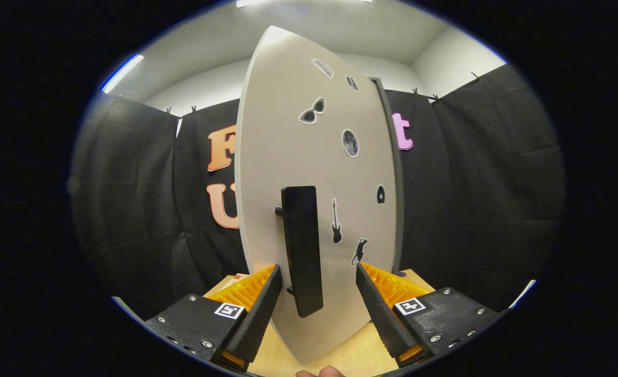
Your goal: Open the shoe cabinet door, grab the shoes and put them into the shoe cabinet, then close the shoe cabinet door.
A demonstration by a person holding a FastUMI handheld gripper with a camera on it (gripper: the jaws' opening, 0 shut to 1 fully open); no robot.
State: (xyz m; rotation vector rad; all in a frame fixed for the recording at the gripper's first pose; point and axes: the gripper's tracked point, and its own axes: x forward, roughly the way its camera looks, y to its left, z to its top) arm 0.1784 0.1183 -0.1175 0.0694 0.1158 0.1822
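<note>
Shoe cabinet door [309,157] handle [302,251] sits between the wide-open gripper [316,275] fingers, untouched.

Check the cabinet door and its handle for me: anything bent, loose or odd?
Nothing stands out. The door looks whole, its stickers flat, and the black handle stands upright on its mounts. The tongs are open, one finger on each side of the handle, neither pressing on it.
</note>
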